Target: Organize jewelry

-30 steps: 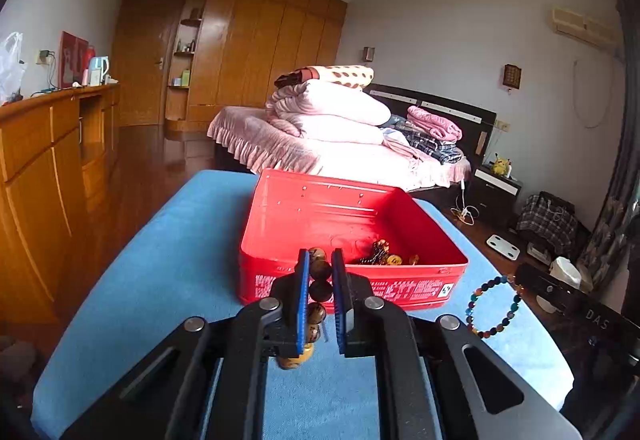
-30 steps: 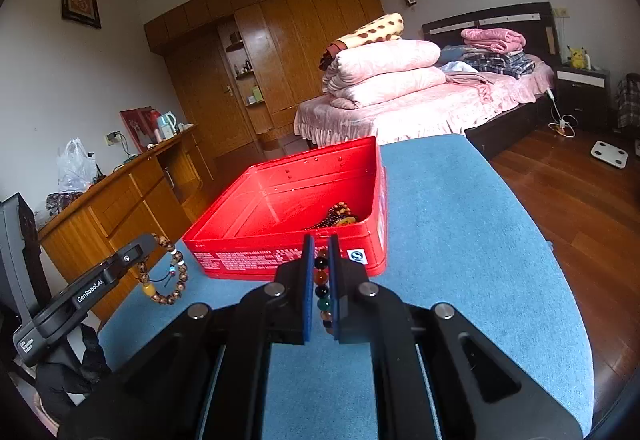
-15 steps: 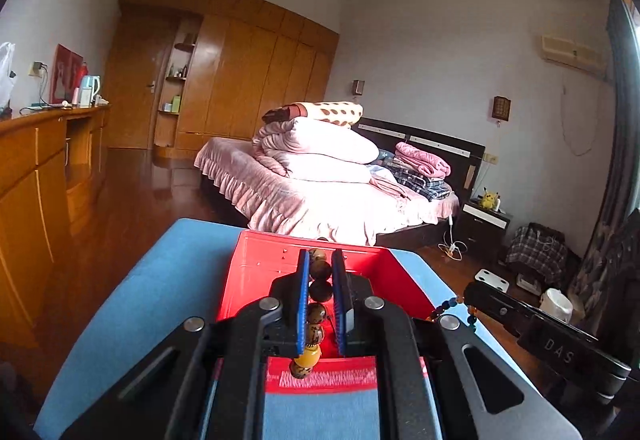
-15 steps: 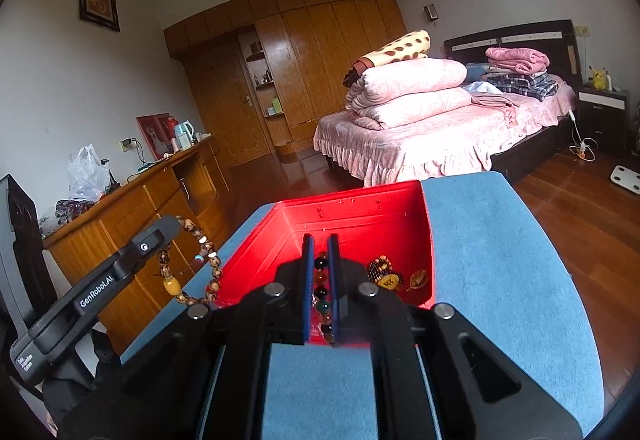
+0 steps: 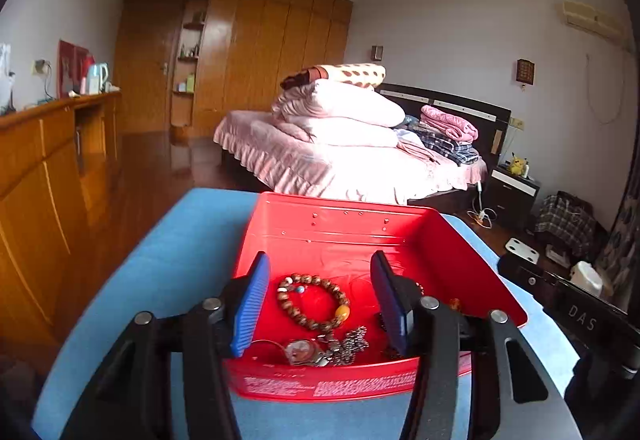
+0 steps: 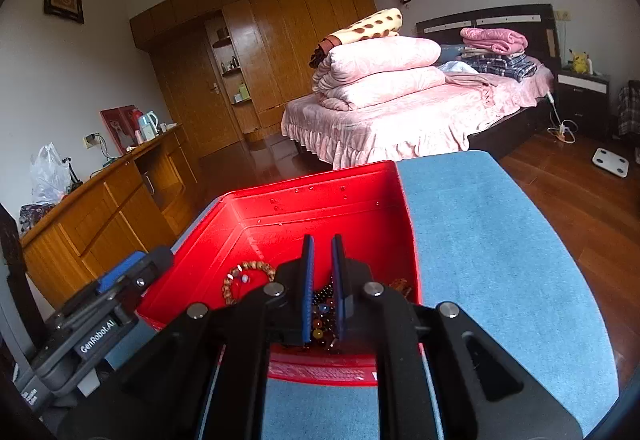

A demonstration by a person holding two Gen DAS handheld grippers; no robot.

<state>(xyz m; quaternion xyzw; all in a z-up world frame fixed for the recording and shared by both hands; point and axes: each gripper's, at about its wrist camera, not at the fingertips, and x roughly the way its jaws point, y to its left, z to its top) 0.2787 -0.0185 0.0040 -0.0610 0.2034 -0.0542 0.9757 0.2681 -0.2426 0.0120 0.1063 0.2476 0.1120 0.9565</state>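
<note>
Both hand-held grippers tilt down over the red box at lower centre. The left hand-held gripper, clamped 1 second ago, is opening; its brown bracelet now lies below. The right hand-held gripper, nearly closed, seemingly pinches the multicoloured bracelet.

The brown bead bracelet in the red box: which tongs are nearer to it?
Left. The left tongs, opening, frame the bracelet lying below them in the box. The right tongs hover off to its right, over multicoloured beads.
</note>
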